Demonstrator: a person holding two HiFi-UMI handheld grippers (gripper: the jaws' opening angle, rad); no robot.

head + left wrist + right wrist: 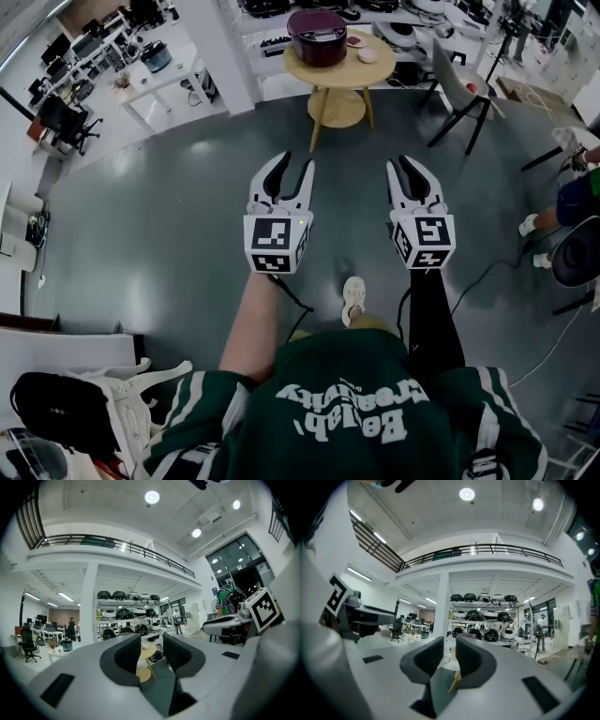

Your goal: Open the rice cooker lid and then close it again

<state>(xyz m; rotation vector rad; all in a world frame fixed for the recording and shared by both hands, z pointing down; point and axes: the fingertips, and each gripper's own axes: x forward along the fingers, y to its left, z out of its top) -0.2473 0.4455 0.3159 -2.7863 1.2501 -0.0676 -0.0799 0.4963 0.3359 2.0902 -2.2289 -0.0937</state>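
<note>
Two grippers empty, rice cooker (317, 36) shut and well ahead of them

Far left: white desk (155, 82) and a black office chair (66, 122). Bottom left: white chair (141, 380) with a black bag (56, 408) on it.

Left gripper (297, 161) is held level over bare grey floor (141, 234), marker cube facing the head camera. In its own view the jaws are clearly spread and the pads touch nothing. Only distant floor and part of the table show through the gap.

Rice cooker is dark maroon, lid down. It sits on the round wooden table (370, 73) at top centre, between the two grippers' lines and well apart from both tools. A small white object (367, 55) lies beside it on the same top. The operator's shoe (353, 298) is on the floor between the two arms.

Right gripper (401, 164) is level, beside the left one, roughly parallel and not touching it. In its own view the jaws are only narrowly parted, with a slim gap and nothing between the pads. Background there is shelves (483, 606) stacked with more cookers.

Right of the table: grey chair (461, 89). Far right edge: seated person (574, 202), partly cut off
</note>
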